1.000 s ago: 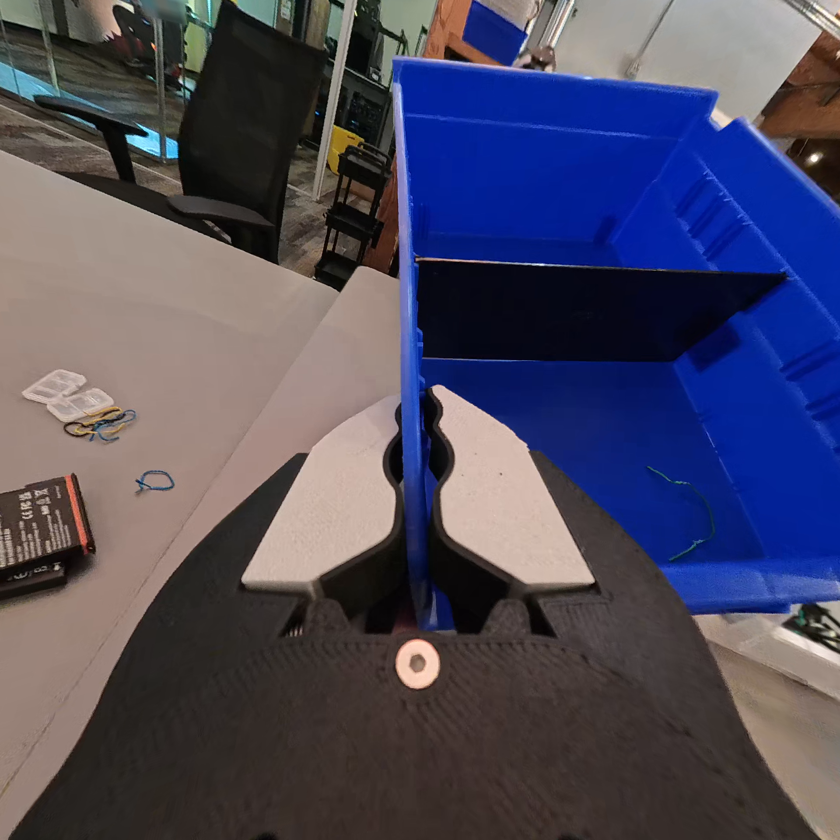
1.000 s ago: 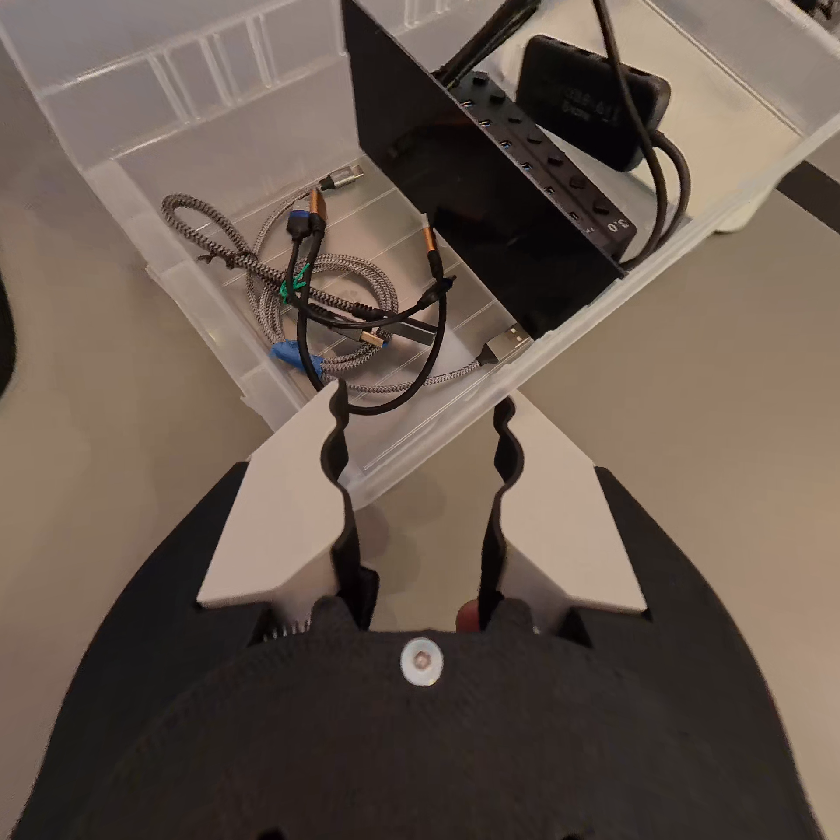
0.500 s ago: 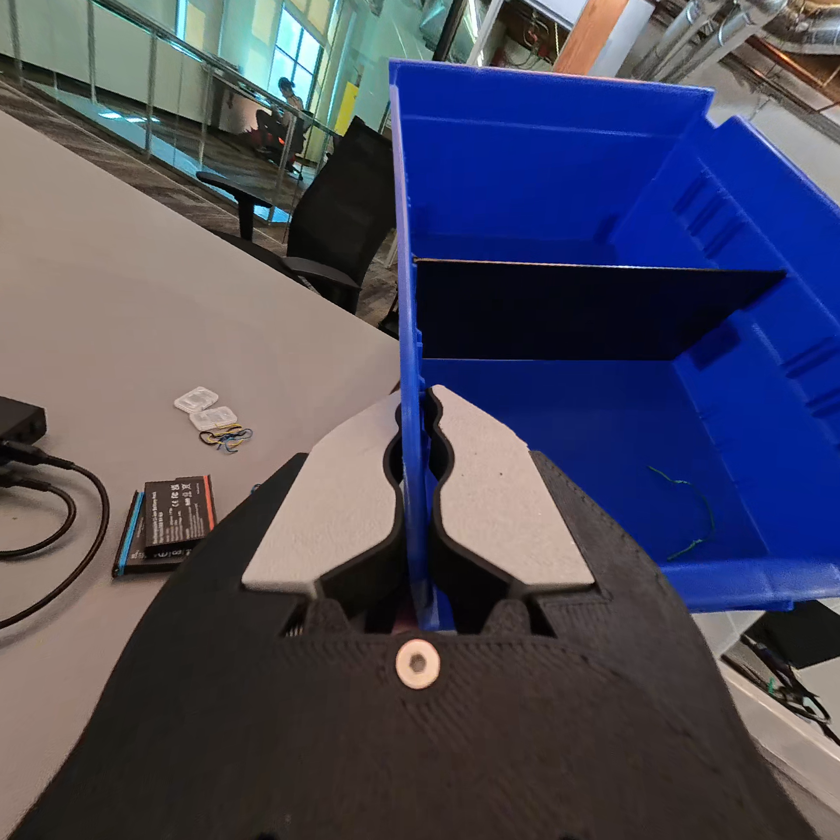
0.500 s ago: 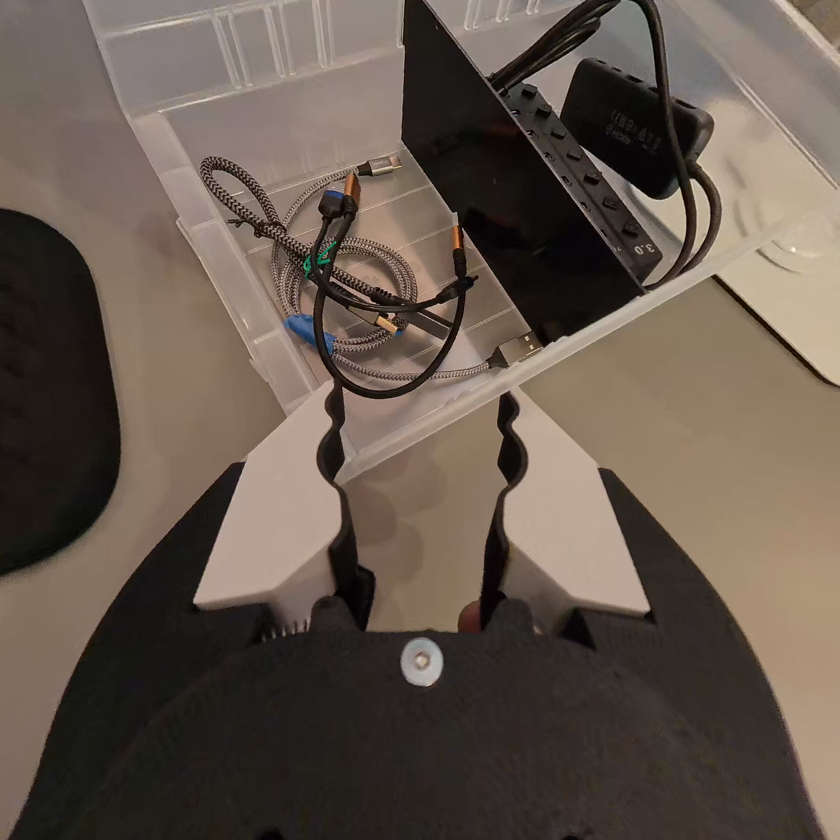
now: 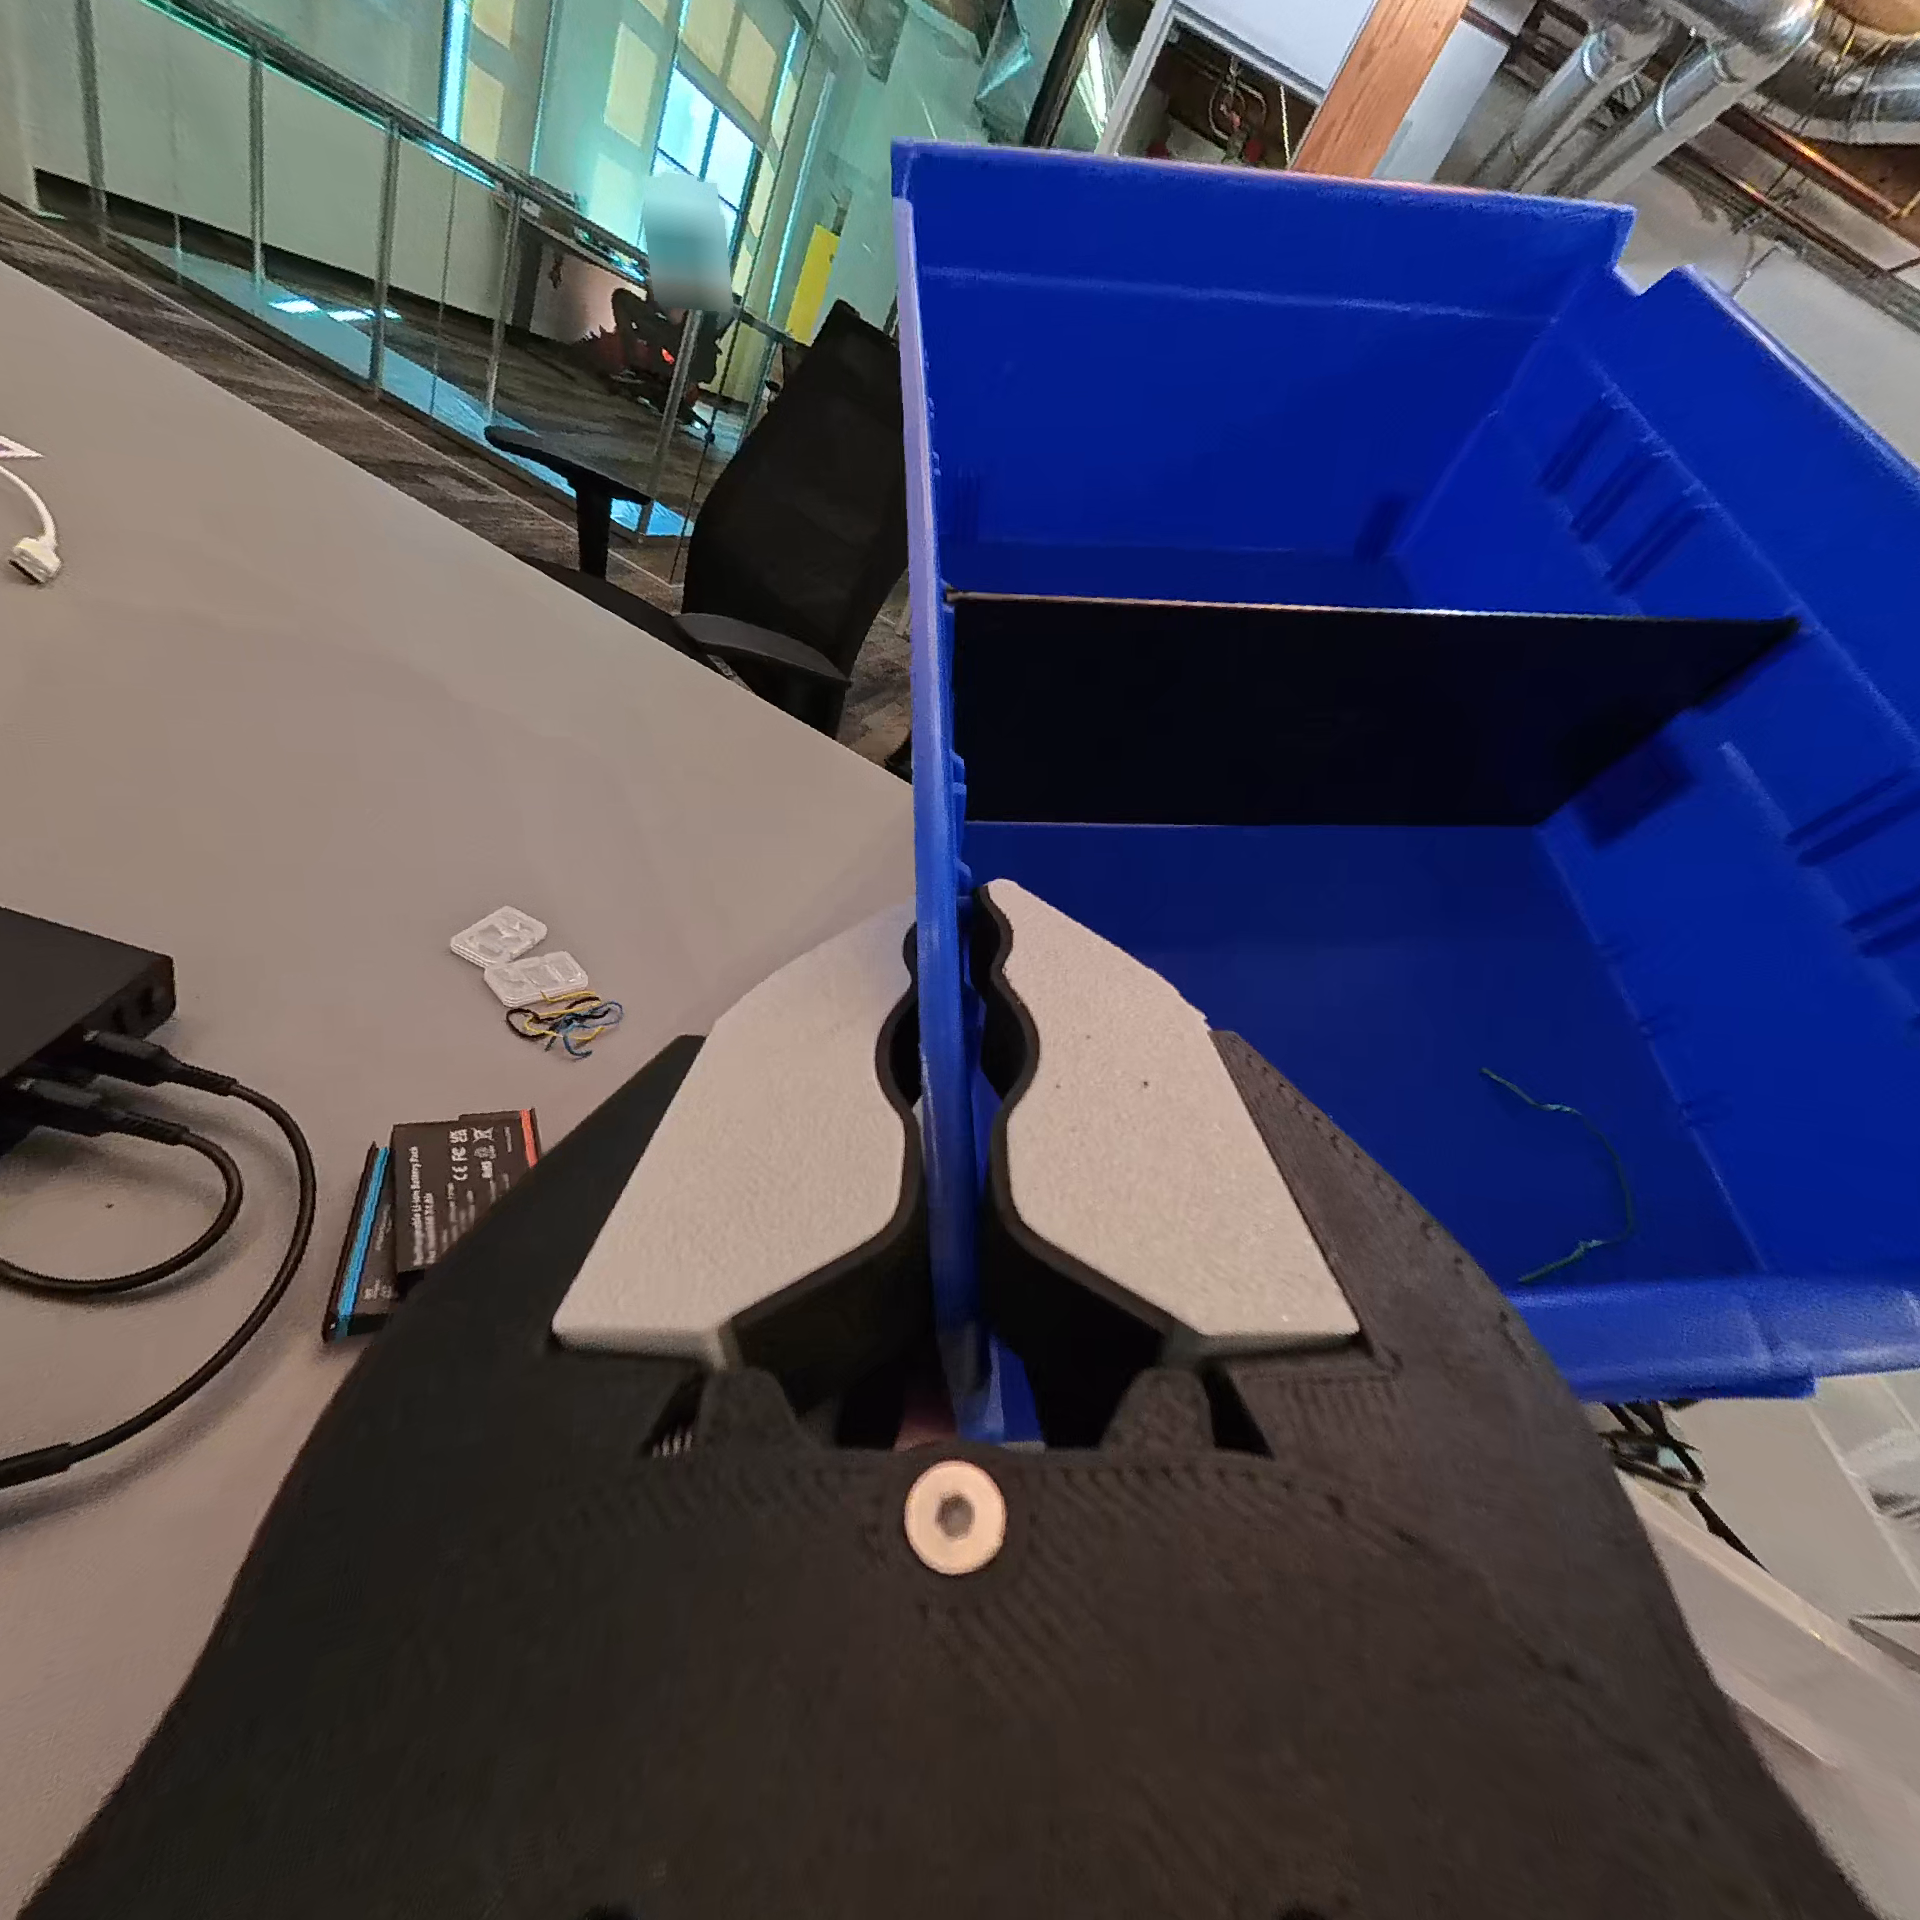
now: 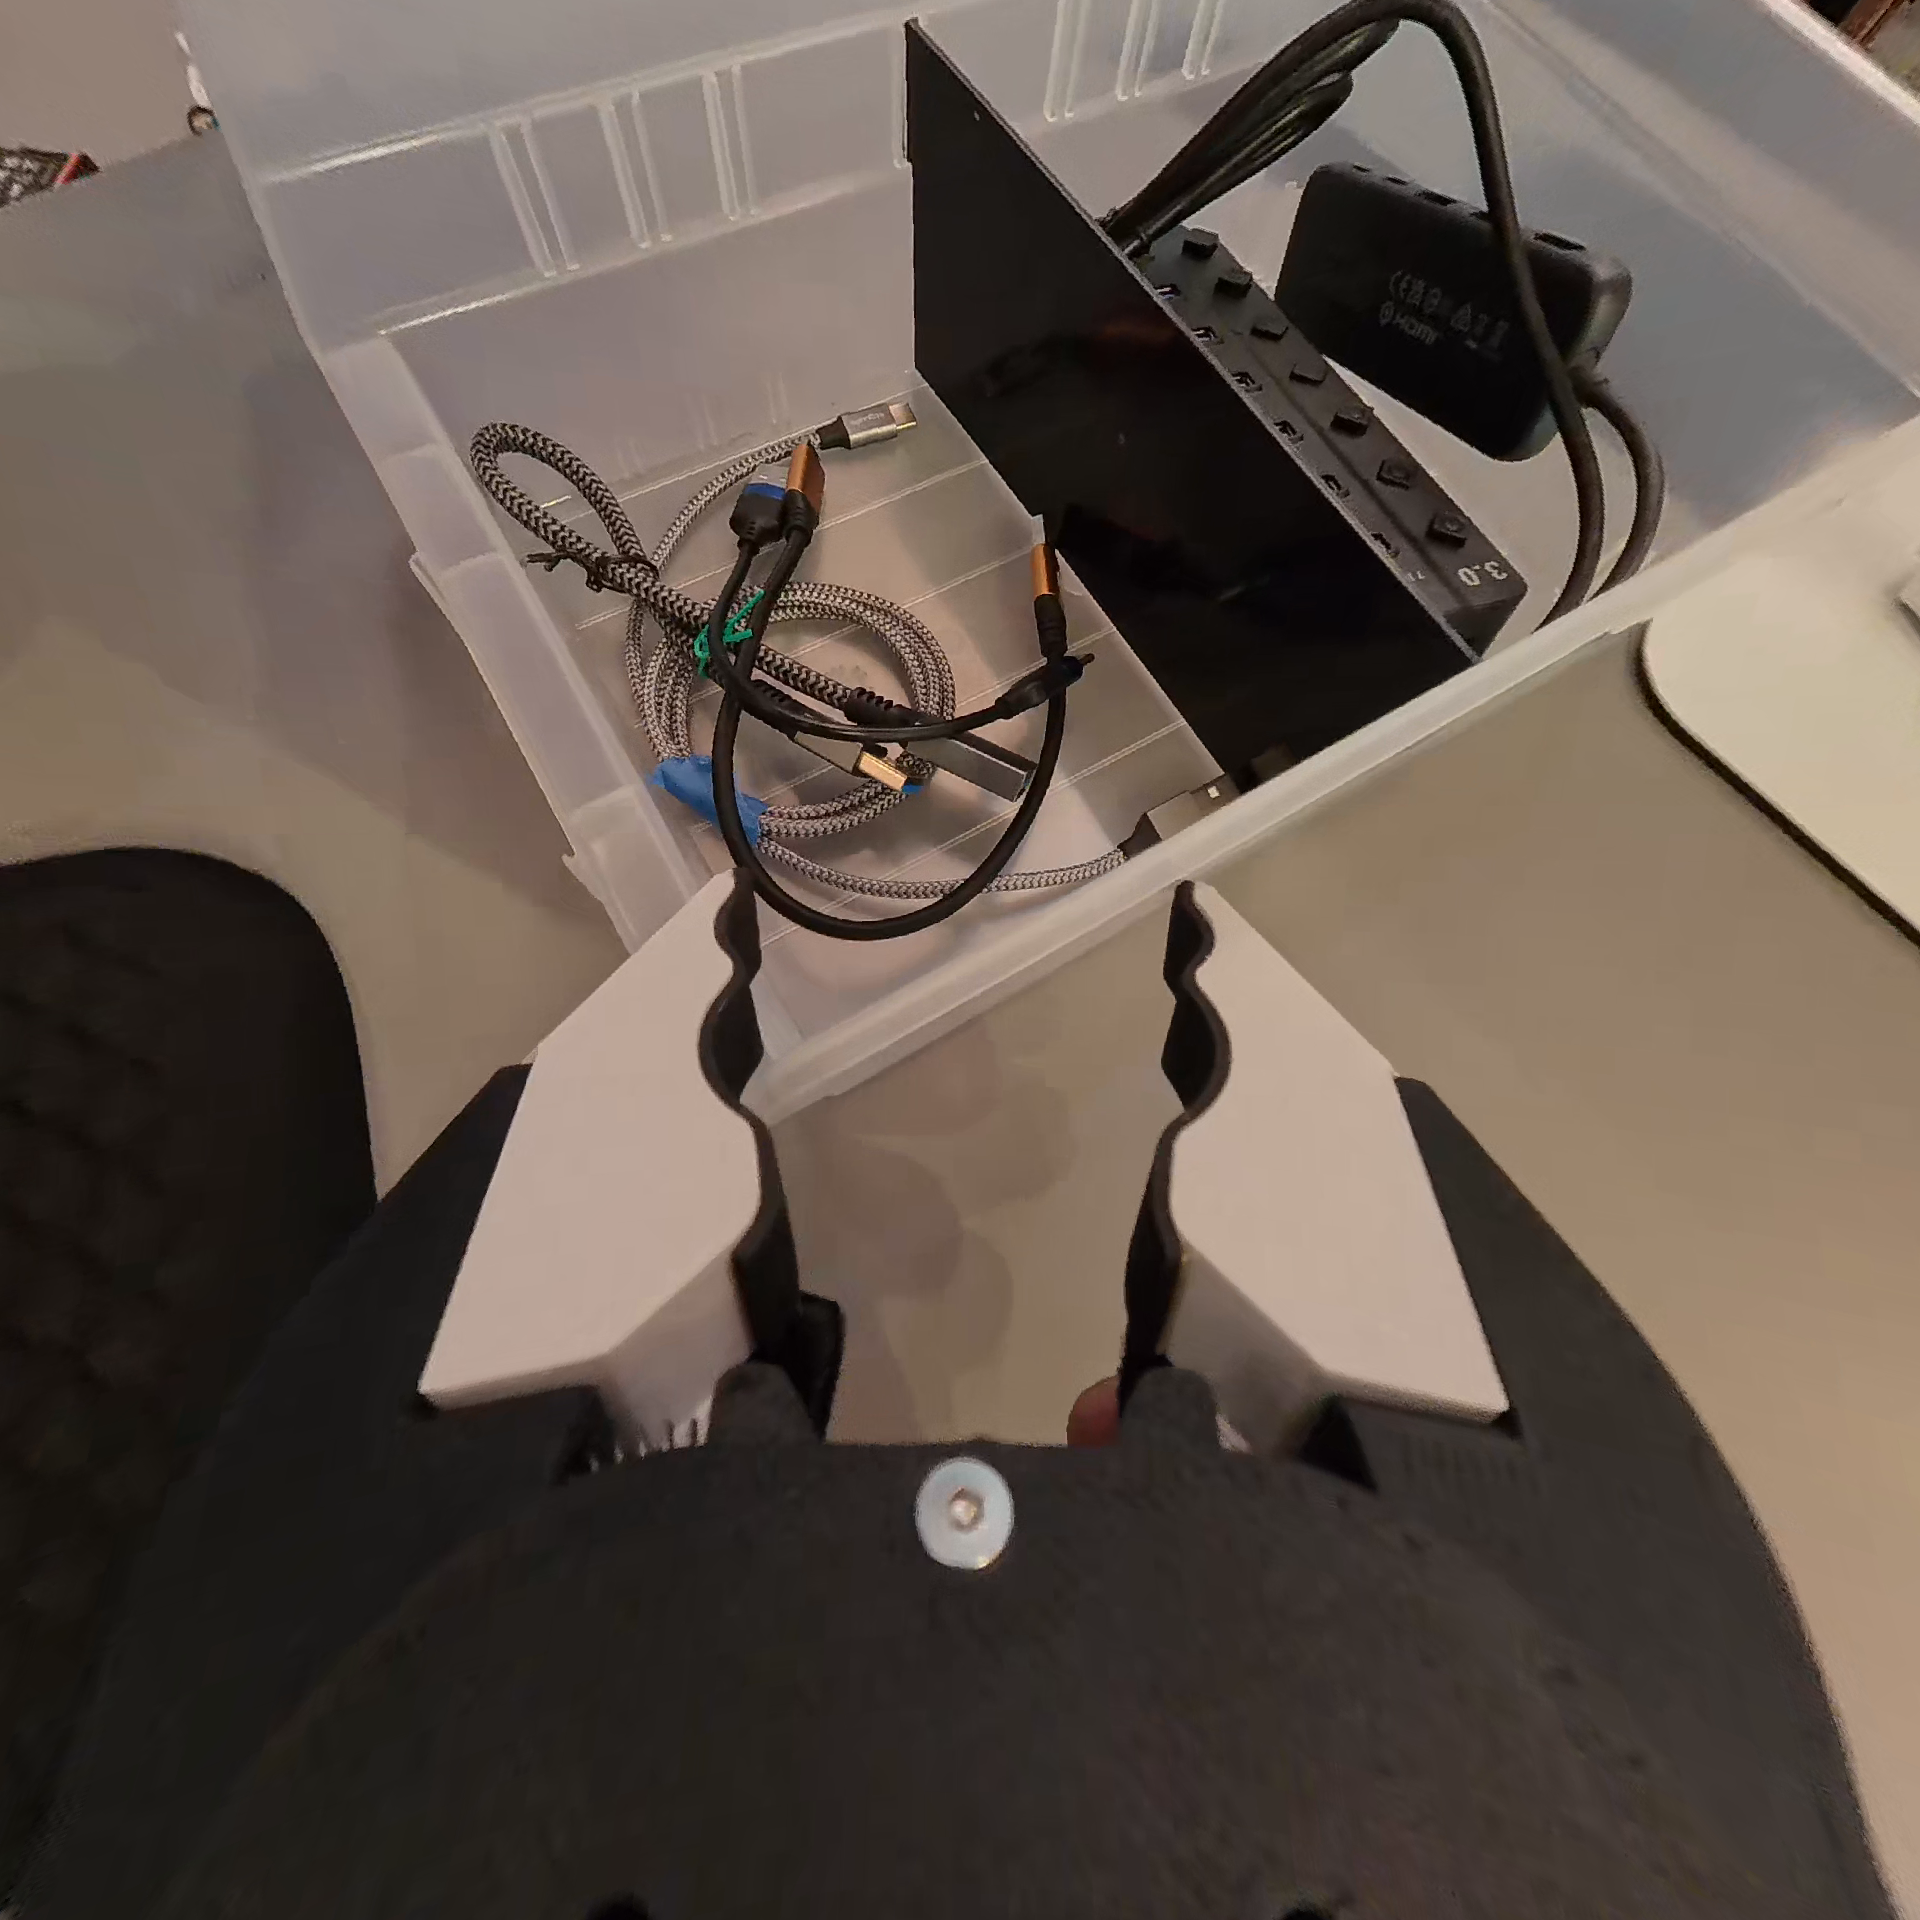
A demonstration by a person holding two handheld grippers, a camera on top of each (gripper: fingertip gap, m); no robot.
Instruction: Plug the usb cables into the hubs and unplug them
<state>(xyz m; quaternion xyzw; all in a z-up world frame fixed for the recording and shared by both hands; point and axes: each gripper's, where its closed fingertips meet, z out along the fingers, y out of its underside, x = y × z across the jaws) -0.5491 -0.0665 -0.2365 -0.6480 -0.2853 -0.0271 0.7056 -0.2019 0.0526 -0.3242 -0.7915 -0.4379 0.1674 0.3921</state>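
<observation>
A: Which step is in hand?

B: No plugging is seen yet. The left gripper (image 5: pixel 943 1049) is clamped on the side wall of the blue bin (image 5: pixel 1299 416), which is carried tilted and holds only a green twist tie (image 5: pixel 1569 1174).

A: And the cables?

B: The usb cables (image 6: pixel 810 686) are coiled in the clear bin (image 6: pixel 582 145), at 11 o'clock of the right gripper (image 6: pixel 961 940), whose fingers are spread wide with nothing between them. The hubs (image 6: pixel 1340 416) lie at 1 o'clock, behind a black divider (image 6: pixel 1122 457).

A: What is called for next?

B: Probably the near rim must be cleared and one plug picked out. Room is limited by the divider and the tangle.
</observation>
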